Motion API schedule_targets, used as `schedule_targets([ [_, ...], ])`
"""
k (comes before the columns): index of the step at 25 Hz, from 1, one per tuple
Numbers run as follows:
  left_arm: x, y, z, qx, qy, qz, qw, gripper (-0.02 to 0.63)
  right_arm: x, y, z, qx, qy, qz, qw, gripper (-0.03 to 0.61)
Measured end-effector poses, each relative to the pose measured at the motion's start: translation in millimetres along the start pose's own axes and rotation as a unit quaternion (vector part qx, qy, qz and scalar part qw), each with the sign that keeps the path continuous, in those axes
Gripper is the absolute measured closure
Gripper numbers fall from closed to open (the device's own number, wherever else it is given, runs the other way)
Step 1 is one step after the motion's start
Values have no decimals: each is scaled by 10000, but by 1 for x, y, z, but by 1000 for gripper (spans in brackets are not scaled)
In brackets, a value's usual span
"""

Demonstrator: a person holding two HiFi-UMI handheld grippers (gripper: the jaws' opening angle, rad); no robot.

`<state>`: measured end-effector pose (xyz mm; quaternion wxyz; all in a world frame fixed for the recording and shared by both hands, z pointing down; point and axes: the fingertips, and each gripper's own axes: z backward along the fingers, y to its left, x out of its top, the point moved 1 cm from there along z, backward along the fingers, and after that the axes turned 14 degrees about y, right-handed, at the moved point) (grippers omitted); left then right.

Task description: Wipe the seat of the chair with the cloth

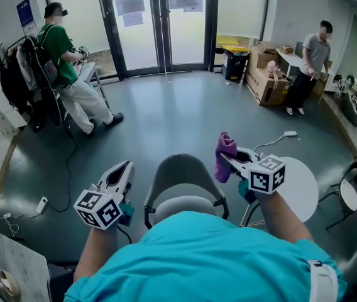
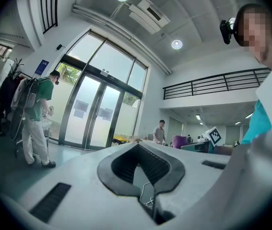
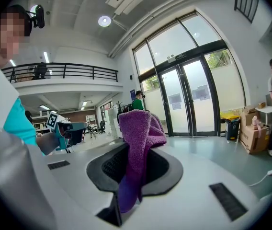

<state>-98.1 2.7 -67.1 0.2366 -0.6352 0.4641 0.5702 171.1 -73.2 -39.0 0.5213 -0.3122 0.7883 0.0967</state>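
In the head view a grey chair (image 1: 183,176) stands right in front of me, its pale seat (image 1: 181,206) partly hidden by my teal-clad body. My right gripper (image 1: 230,160) hovers above the chair's right side, shut on a purple cloth (image 1: 225,156). The right gripper view shows the cloth (image 3: 138,133) clamped between the dark pads (image 3: 169,169) and bunched above them. My left gripper (image 1: 120,175) is held over the floor left of the chair, shut with nothing in it. The chair is out of sight in the left gripper view, where the left gripper (image 2: 143,171) points toward the glass doors.
A round white table (image 1: 302,184) stands just right of the chair, with a dark-framed chair (image 1: 352,195) beyond it. A power strip (image 1: 41,204) and cables lie on the floor at left. A person in green (image 1: 62,61) and another person (image 1: 310,61) by cardboard boxes (image 1: 268,79) stand farther off.
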Motion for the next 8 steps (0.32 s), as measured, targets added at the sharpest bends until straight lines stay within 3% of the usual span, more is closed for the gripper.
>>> schedule_targets([
  [8, -1, 8, 8, 57, -31, 60, 10000, 611, 1, 8, -9, 55, 56, 86, 9999, 517],
])
